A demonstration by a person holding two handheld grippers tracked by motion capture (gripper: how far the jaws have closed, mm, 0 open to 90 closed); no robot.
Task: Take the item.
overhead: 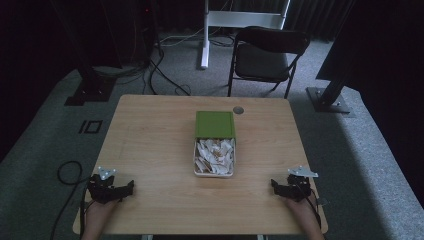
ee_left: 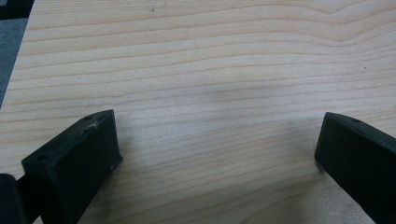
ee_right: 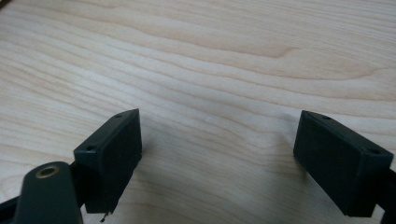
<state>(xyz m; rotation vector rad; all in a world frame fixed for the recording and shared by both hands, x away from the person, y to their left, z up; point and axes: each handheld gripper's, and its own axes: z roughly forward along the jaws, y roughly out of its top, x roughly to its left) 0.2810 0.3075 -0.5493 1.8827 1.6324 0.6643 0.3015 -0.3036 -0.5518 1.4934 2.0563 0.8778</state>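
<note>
One white tray (overhead: 214, 173) is seen at the middle of the desk (overhead: 150, 145), filled with a heap of white scraps (overhead: 214, 155); their number cannot be told. One green box (overhead: 215, 124) is set touching the tray's far edge. Two grippers are rested near the desk's near corners, well apart from the tray. The left gripper (ee_left: 217, 147) and the right gripper (ee_right: 217, 144) are each shown with fingers (ee_right: 112, 154) spread wide, and nothing is held between them.
</note>
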